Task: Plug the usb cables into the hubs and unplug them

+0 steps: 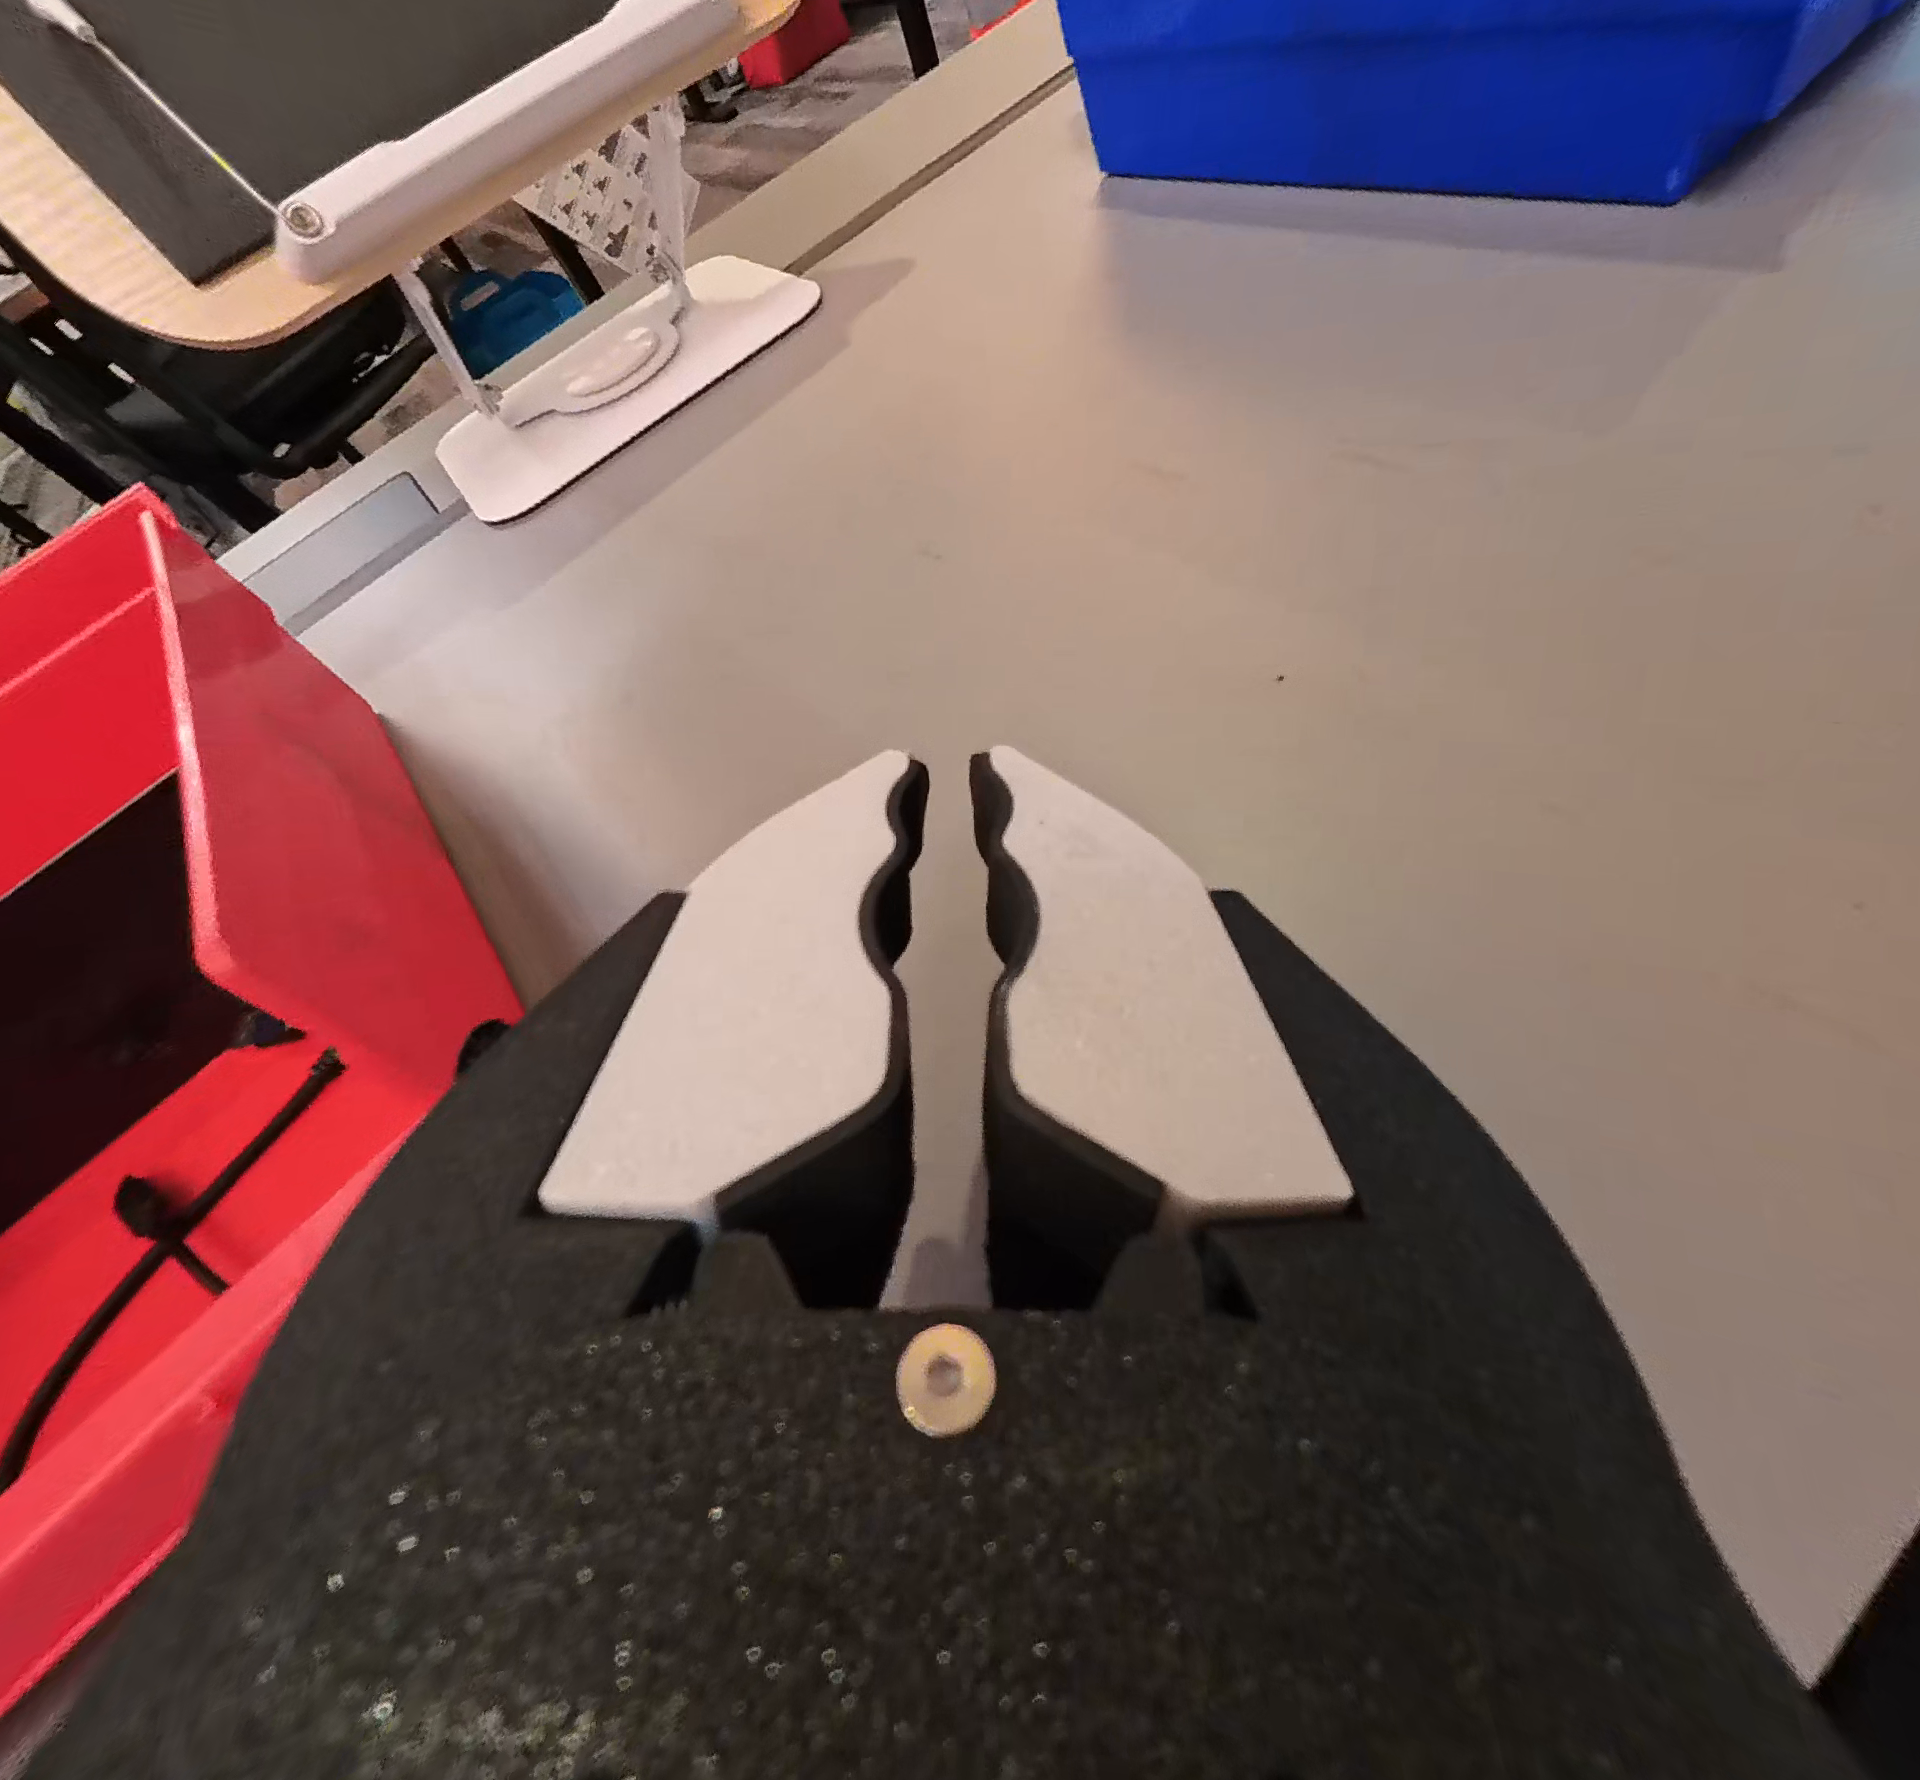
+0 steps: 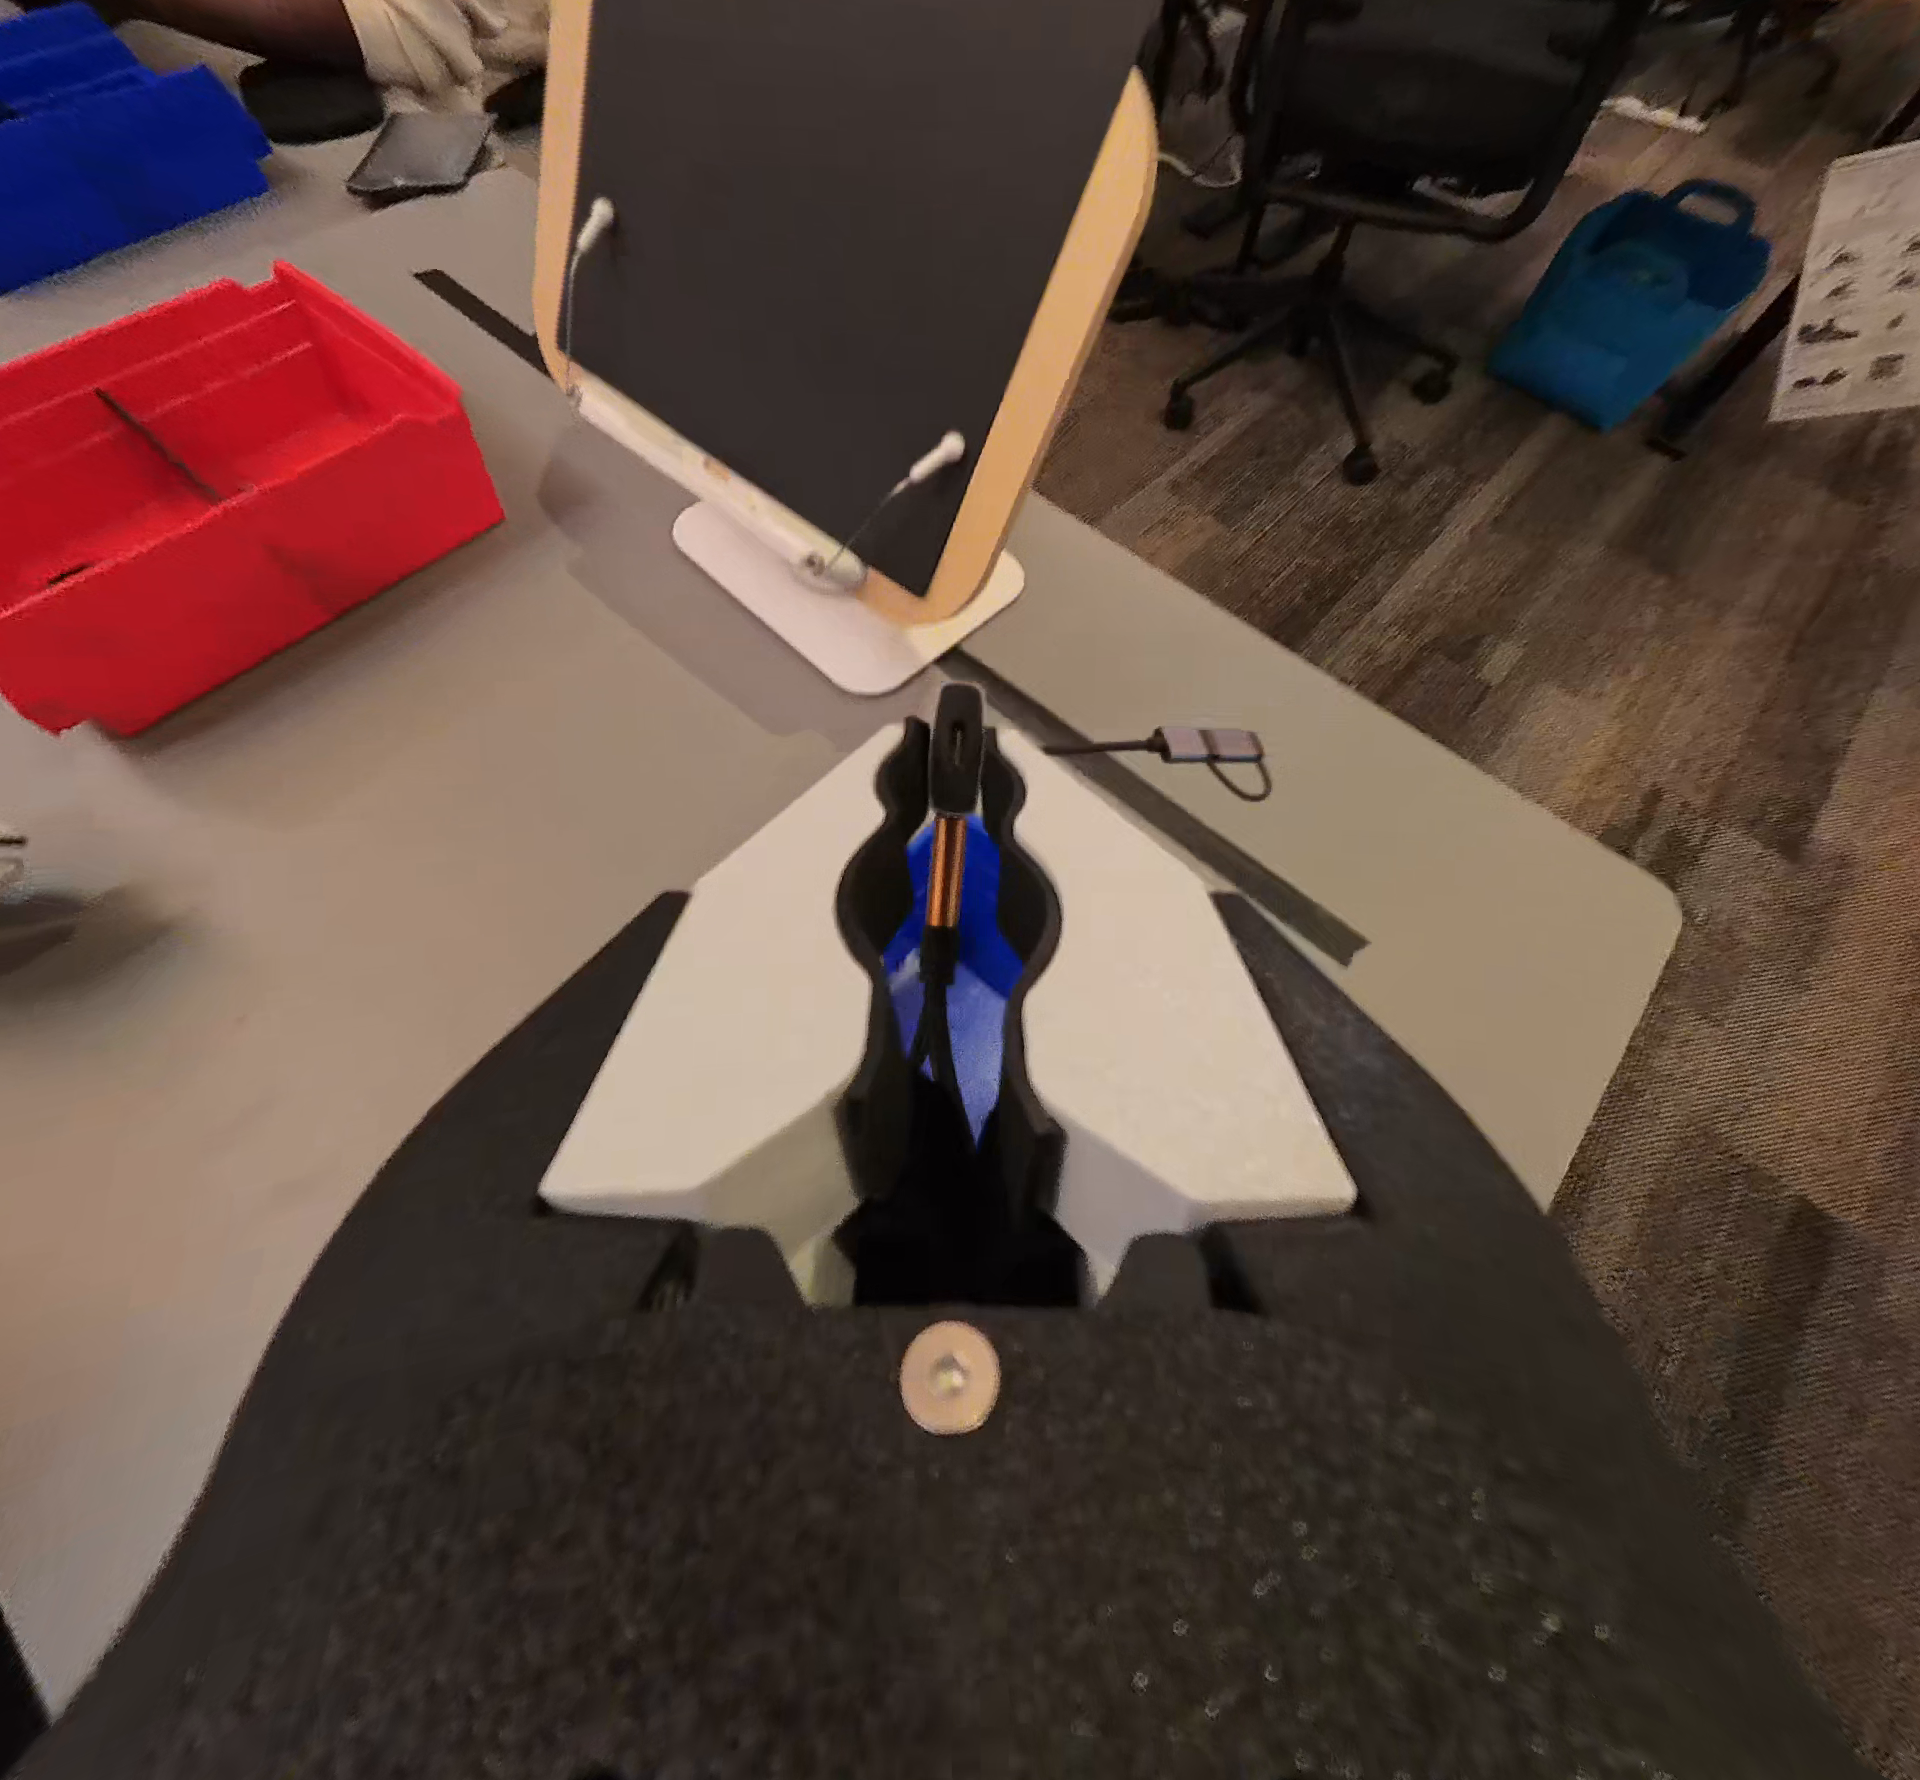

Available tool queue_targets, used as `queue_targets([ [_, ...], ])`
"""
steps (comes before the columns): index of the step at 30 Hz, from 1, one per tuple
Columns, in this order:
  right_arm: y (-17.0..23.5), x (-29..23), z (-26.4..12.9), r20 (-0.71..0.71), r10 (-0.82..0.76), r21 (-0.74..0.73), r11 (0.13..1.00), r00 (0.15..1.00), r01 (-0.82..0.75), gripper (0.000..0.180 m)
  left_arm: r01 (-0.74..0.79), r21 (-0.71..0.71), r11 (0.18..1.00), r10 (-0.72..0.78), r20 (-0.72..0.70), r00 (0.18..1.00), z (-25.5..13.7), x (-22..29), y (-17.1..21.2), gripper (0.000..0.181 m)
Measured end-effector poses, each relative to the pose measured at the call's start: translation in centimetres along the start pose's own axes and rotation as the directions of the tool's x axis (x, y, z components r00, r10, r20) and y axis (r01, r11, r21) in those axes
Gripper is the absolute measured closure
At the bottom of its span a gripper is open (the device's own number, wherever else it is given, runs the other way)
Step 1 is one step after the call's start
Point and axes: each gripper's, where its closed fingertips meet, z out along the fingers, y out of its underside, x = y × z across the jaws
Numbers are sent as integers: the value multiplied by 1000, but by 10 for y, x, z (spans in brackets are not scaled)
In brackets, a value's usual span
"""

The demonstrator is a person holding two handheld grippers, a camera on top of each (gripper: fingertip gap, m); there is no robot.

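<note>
Overall, one usb cable (image 2: 957, 754) pinched in right claw (image 2: 953, 762), left claw (image 1: 948, 766) nearly closed, empty; one hub (image 2: 1210, 745).

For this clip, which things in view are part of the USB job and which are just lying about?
Part of the job:
- USB cable plug, clamped in the right claw
- grey USB hub on the table
- left claw, holding nothing

Lying about:
- red bin
- blue bin
- dark panel on a white stand
- office chair
</note>
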Motion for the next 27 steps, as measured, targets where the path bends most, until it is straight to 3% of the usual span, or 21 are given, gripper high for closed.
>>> queue_targets([
  [4, 15, -2, -24, 55, 3, 53, 999, 998, -6, 173, 1, -1, 1000, -1, 2, 1000, 1, -2, 1, 173],
  [13, 5, 0, -64, 82, 3, 205, 979, 997, -20, 172, -13, -25, 1000, 12, -12, 1000, 7, 3, 4, 173],
  [22, 21, -25, -68, 245, -14, 168, 985, 970, -28, 171, -18, -36, 999, 18, 2, 1000, 4, 2, 7, 173],
  [27, 36, -38, -66, 342, 35, 76, 995, 939, -65, 171, -11, -40, 999, 11, -2, 1000, 5, 2, 8, 173],
])
